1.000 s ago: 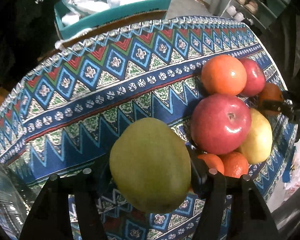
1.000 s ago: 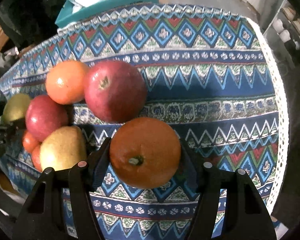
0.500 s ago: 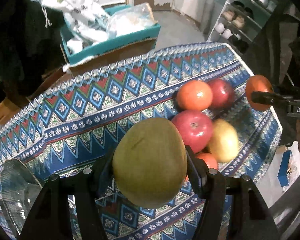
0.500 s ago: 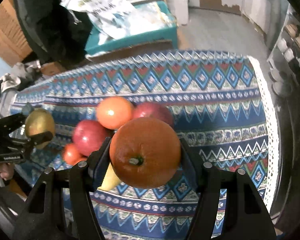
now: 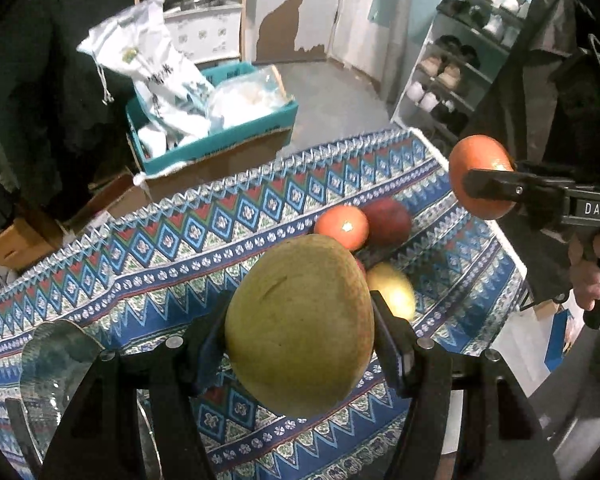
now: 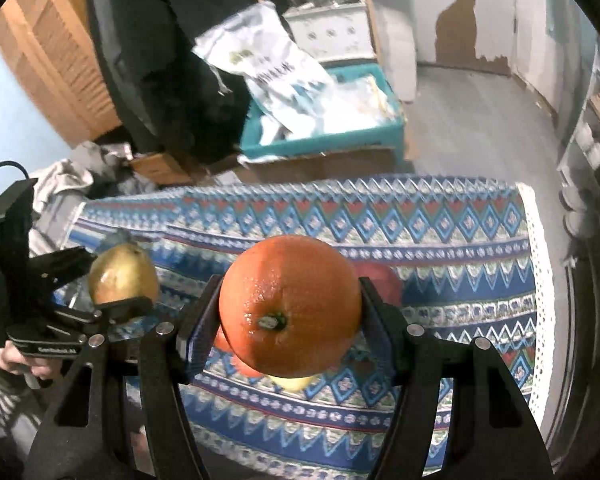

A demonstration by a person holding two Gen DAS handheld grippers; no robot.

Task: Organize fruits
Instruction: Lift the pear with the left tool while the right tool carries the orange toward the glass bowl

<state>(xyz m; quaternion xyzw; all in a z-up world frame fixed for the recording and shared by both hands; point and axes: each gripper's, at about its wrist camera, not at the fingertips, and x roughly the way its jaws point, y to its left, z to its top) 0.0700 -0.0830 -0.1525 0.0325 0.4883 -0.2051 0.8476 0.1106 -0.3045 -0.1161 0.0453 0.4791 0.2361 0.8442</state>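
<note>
My left gripper (image 5: pixel 300 320) is shut on a large yellow-green apple (image 5: pixel 300 328), held high above the patterned tablecloth (image 5: pixel 148 264). My right gripper (image 6: pixel 290 312) is shut on an orange (image 6: pixel 290 306), also lifted well clear of the table. Each gripper shows in the other's view: the orange (image 5: pixel 480 176) at the right, the green apple (image 6: pixel 122 274) at the left. On the cloth below lie another orange (image 5: pixel 342 226), a red apple (image 5: pixel 388 220) and a yellow fruit (image 5: pixel 392 290), partly hidden behind the held fruit.
A clear glass dish (image 5: pixel 56 364) sits at the table's left end. Behind the table stand a teal box (image 5: pixel 216 136) with white bags and a cardboard box. A shoe rack (image 5: pixel 456 76) is at the right. A person's hand (image 5: pixel 588 276) holds the right gripper.
Both grippers have risen with their fruit and tilted up, so the table looks smaller and more of the room shows. The fruit pile stays on the cloth.
</note>
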